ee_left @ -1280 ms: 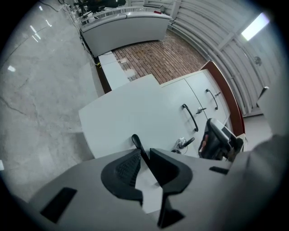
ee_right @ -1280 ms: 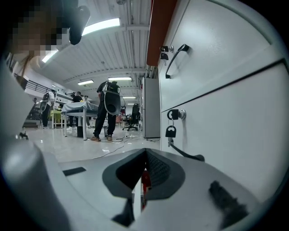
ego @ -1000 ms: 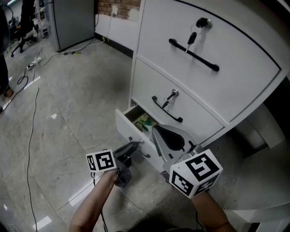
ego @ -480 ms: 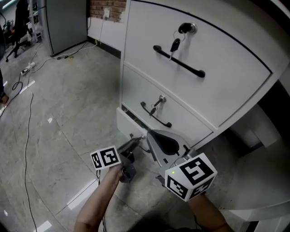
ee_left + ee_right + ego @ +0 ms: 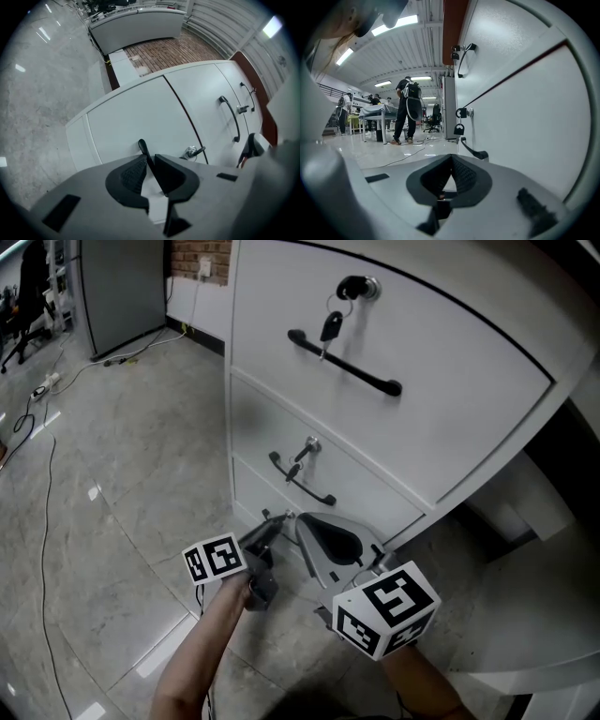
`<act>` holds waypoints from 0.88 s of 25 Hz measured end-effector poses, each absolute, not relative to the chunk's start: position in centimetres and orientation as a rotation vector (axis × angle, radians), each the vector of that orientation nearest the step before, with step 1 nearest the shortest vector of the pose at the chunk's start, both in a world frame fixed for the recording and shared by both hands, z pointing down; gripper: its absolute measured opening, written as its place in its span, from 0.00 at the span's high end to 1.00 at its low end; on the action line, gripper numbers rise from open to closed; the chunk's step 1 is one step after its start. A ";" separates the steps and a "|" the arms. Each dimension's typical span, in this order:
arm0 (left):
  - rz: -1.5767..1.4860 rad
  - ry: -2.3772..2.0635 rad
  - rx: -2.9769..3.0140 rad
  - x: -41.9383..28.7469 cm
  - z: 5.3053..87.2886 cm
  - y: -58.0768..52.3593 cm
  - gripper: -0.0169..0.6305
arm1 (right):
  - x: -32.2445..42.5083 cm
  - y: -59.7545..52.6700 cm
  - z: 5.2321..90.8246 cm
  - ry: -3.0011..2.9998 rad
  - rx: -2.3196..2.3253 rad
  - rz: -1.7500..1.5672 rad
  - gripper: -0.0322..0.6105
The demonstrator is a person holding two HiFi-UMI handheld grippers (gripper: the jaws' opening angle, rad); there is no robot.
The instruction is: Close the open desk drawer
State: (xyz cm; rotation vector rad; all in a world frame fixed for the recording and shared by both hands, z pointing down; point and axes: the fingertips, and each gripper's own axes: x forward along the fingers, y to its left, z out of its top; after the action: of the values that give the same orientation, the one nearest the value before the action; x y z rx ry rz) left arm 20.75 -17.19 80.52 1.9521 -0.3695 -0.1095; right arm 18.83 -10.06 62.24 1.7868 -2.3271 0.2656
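The white cabinet (image 5: 450,381) has three drawers. Its bottom drawer (image 5: 246,493) now sits pushed in, almost flush with the two above, and none of its inside shows. My left gripper (image 5: 272,527) is at that drawer's front. In the left gripper view the drawer's black handle (image 5: 142,146) runs between the jaws of the left gripper (image 5: 149,164), which is shut on it. My right gripper (image 5: 302,521) hovers just right of the left one, close to the same drawer front. The right gripper (image 5: 451,161) has its pads meeting at the tips with nothing between them.
The middle drawer's handle (image 5: 302,482) and key (image 5: 302,451) sit just above my grippers, and the top drawer's handle (image 5: 342,362) is higher. A cable (image 5: 42,474) trails over the tiled floor at left. People (image 5: 405,108) stand by a table far off.
The bottom drawer stood open a second ago with its contents showing. It has slid into the cabinet, and my left gripper went in with its handle. The right gripper stayed alongside.
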 end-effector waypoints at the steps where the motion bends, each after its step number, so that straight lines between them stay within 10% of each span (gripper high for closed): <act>1: -0.113 -0.368 1.951 20.8 80.5 -17.2 0.87 | 18.9 -10.1 62.3 -2.325 1.785 0.264 0.94; 22: -0.175 -0.359 2.130 16.8 79.3 -16.2 0.75 | 17.9 -9.4 66.7 -2.282 1.832 0.322 0.94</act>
State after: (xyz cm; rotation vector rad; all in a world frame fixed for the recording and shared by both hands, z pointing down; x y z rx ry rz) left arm 16.77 -16.24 79.27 2.1301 -0.3591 -0.1746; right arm 17.92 -9.42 66.67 1.8321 -2.2822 0.3220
